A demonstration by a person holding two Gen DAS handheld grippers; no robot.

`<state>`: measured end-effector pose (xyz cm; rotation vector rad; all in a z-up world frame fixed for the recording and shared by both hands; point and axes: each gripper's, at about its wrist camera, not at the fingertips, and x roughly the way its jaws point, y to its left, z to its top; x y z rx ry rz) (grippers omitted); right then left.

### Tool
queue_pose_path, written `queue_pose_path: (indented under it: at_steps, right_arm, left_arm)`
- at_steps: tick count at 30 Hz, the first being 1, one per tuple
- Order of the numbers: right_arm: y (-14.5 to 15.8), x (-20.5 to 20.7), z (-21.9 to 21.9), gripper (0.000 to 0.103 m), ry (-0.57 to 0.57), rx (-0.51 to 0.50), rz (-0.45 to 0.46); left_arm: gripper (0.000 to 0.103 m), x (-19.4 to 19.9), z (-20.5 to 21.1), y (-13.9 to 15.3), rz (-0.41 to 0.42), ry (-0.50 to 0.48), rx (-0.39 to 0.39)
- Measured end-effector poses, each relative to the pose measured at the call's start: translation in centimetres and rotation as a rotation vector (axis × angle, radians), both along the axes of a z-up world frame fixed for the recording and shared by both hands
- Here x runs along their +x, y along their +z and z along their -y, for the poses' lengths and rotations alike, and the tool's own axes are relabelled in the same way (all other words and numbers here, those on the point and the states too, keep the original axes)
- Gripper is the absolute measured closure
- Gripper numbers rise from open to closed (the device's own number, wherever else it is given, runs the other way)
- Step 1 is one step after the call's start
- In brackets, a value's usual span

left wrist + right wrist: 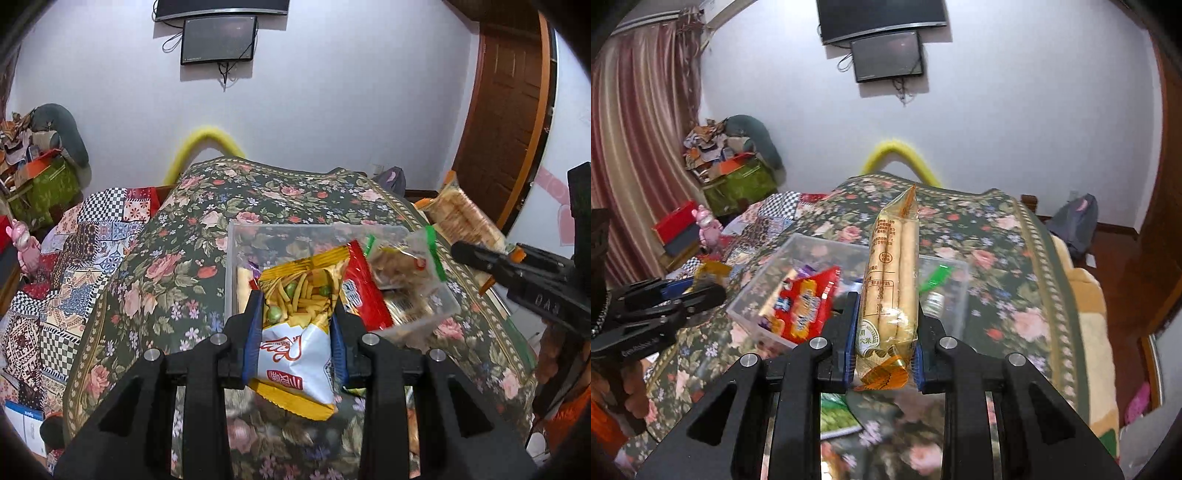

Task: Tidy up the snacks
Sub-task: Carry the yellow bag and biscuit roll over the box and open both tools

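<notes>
My left gripper (297, 308) is shut on a yellow and white bag of pea snack sticks (299, 325), held up in front of the clear plastic box (231, 258) on the flowered bedspread. The box holds a red packet (364, 291) and a clear bag with green edges (402, 258). My right gripper (886, 310) is shut on a long clear pack of rice sticks (892, 273), standing upright above the near edge of the clear box (764, 280). A red snack packet (809, 302) lies inside the box. Each gripper shows at the edge of the other's view.
The flowered bedspread (155, 266) covers the bed; a patchwork quilt (74, 251) lies to its left. A green packet (838, 417) rests on the bed below my right gripper. Boxes and clutter (731, 166) are piled at the far left by a curtain. A wooden door (506, 122) stands at right.
</notes>
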<state>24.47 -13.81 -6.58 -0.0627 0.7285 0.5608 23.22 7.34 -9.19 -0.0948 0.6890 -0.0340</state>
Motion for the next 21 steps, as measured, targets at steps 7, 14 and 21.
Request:
queue_pose_path:
  at_steps: [7, 14, 21]
  right_arm:
    - [-2.4, 2.3, -3.3, 0.082, 0.047, -0.024, -0.064]
    - [-3.2, 3.6, -4.9, 0.081, 0.046, -0.044, -0.083]
    - [-2.8, 3.1, -5.0, 0.075, 0.051, -0.074, -0.079]
  left_arm:
    - [0.070, 3.4, -0.8, -1.5, -0.031, 0.028, 0.008]
    - [0.070, 5.9, -1.4, -2.9, -0.060, 0.051, 0.017]
    - [0.065, 6.1, -0.6, -3.3, -0.078, 0.033, 0.036]
